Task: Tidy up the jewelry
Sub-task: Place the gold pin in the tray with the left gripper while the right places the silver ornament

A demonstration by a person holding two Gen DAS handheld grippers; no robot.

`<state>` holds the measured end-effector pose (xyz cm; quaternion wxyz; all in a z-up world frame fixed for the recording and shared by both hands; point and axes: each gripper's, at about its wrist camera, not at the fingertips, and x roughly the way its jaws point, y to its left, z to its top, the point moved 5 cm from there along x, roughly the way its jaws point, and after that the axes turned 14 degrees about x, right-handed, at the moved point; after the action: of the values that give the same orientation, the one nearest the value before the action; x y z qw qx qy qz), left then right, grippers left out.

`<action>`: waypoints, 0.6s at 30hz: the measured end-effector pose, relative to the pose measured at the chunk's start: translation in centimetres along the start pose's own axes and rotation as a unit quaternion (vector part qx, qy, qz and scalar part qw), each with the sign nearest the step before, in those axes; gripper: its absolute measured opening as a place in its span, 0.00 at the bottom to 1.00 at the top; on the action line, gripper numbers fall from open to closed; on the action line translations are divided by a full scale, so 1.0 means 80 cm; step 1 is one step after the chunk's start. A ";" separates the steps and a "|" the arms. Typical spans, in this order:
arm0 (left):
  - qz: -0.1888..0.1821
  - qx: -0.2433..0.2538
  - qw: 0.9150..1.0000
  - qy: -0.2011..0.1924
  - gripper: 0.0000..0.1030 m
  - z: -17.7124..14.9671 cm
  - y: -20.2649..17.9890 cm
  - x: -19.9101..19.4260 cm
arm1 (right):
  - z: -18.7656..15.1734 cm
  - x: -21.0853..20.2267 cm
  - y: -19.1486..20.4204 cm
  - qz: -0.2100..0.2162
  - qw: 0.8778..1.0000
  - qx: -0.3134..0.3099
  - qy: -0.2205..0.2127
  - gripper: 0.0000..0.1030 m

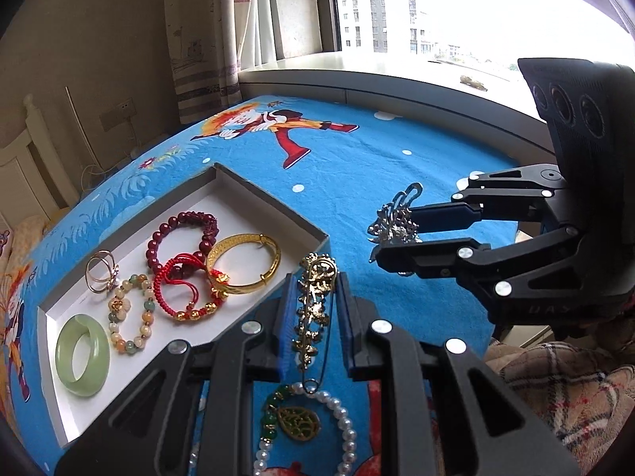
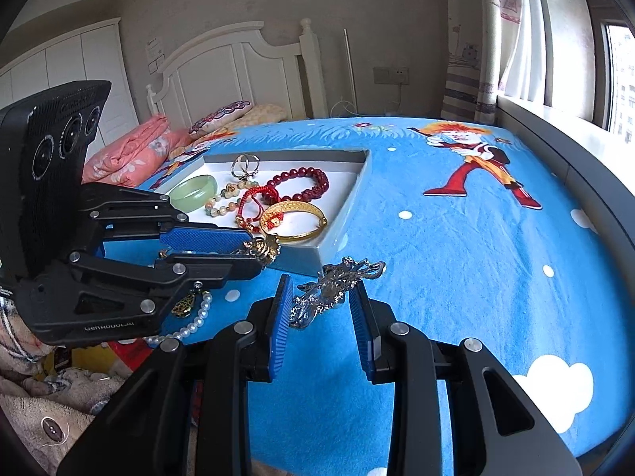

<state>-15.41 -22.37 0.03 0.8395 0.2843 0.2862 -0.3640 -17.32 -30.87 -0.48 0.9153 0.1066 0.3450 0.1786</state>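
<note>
A shallow grey box (image 1: 274, 198) (image 2: 349, 202) on the blue bedsheet holds a jade bangle (image 1: 82, 353) (image 2: 193, 192), a gold bangle (image 1: 244, 265) (image 2: 295, 220), a dark red bead bracelet (image 1: 182, 234) (image 2: 305, 182), a red cord bracelet (image 1: 178, 289), a pastel bead bracelet (image 1: 129, 315) and rings (image 1: 101, 273). My left gripper (image 1: 313, 317) (image 2: 258, 252) is closed on a gold brooch (image 1: 315, 305) (image 2: 264, 248) beside the box's near corner. My right gripper (image 2: 323, 309) (image 1: 381, 238) holds a silver brooch (image 2: 335, 287) (image 1: 397, 222) between its jaws above the sheet.
A pearl necklace with green beads and a gold pendant (image 1: 301, 420) (image 2: 190, 309) lies on the sheet under the left gripper. A windowsill (image 1: 397, 71) runs along the far side. Pillows (image 2: 131, 154) and a white headboard (image 2: 238, 67) stand beyond the box.
</note>
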 end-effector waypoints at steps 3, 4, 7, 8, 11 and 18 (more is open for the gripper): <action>0.009 -0.015 1.000 -0.005 0.19 -0.005 0.018 -0.010 | 0.009 0.004 0.016 0.005 1.000 -0.016 -0.003 0.30; 0.012 -0.022 1.000 -0.007 0.19 -0.007 0.025 -0.014 | 0.012 0.005 0.022 0.007 1.000 -0.022 -0.004 0.30; 0.023 -0.038 0.999 -0.010 0.19 -0.015 0.047 -0.024 | 0.023 0.014 0.037 0.011 0.999 -0.037 -0.005 0.30; 0.027 -0.043 0.999 -0.011 0.19 -0.017 0.054 -0.028 | 0.027 0.018 0.041 0.013 0.999 -0.040 -0.004 0.30; 0.039 -0.057 0.998 -0.008 0.19 -0.026 0.079 -0.034 | 0.040 0.036 0.050 0.013 0.999 -0.046 0.003 0.30; 0.080 -0.093 0.992 0.015 0.19 -0.050 0.157 -0.035 | 0.078 0.089 0.064 0.022 0.997 -0.057 0.038 0.30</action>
<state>-8.34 -11.16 2.63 0.8844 0.2321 0.3076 -0.2633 -9.45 -23.76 1.55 0.9018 0.0545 0.3668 0.2218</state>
